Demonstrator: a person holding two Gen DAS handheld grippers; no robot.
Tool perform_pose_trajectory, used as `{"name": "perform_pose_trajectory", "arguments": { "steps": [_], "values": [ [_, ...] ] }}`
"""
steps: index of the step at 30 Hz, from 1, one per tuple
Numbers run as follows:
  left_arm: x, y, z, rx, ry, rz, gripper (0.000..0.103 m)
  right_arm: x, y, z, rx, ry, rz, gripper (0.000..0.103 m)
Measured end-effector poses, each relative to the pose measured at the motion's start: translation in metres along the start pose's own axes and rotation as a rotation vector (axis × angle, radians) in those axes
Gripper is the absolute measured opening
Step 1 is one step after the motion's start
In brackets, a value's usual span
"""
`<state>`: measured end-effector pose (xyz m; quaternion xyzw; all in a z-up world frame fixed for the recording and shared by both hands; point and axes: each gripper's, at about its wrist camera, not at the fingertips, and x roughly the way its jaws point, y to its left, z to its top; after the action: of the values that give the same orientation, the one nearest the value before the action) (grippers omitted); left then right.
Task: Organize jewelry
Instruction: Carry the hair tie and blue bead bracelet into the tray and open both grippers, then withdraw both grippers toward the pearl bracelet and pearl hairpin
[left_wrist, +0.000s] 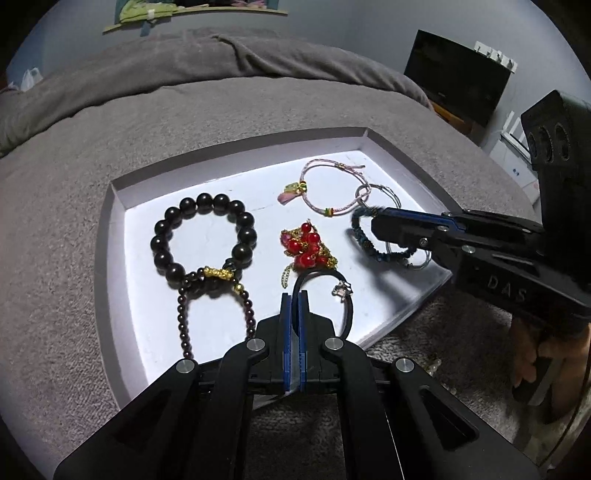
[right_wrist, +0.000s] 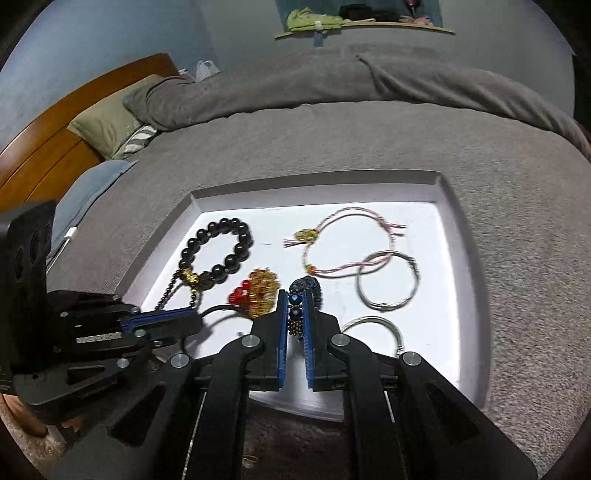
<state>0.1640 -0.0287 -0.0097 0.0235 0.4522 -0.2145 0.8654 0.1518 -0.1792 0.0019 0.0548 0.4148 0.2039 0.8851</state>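
Surface: bed covered by a grey fleecy blanket
Directly on it: shallow white rectangular cardboard tray, in the near middle
Beyond tray, at headboard end: olive-green pillow; light blue cloth nearer

White tray, grey blanket, black bead bracelet, red beads.

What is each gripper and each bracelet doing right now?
left gripper: shut on the black cord bracelet.
right gripper: shut on the dark blue beaded bracelet.
big black bead bracelet: lying flat in the white tray.
pink cord bracelet: lying flat, loose.
red bead bracelet: bunched in a heap.
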Motion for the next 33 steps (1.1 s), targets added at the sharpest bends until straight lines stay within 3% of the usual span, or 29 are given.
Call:
{"name": "perform_pose_trajectory", "arguments": {
  "steps": [12,16,22,25,27,29,33],
  "values": [
    [0.004,0.005,0.000,-0.011,0.009,0.013,0.005,0.006,-0.014,0.002,0.024,0.009,-0.053,0.009],
    [0.002,0.005,-0.001,-0.010,0.000,0.032,0.015,0.002,-0.019,0.002,0.043,-0.006,-0.067,0.025],
    [-0.003,0.003,-0.002,0.001,-0.010,0.042,0.020,-0.008,-0.030,0.000,0.078,-0.028,-0.078,0.028],
    [-0.007,0.001,-0.004,0.011,-0.020,0.055,0.021,-0.019,-0.033,-0.003,0.092,-0.049,-0.078,0.037],
    [-0.012,-0.001,-0.005,0.016,-0.032,0.063,0.031,-0.032,-0.033,-0.006,0.091,-0.076,-0.081,0.044],
    [-0.018,-0.004,-0.006,0.022,-0.053,0.078,0.050,-0.043,-0.032,-0.008,0.086,-0.099,-0.084,0.048],
    [-0.028,-0.011,-0.007,0.034,-0.080,0.090,0.056,-0.073,-0.031,-0.018,0.079,-0.164,-0.102,0.066]
  ]
}}
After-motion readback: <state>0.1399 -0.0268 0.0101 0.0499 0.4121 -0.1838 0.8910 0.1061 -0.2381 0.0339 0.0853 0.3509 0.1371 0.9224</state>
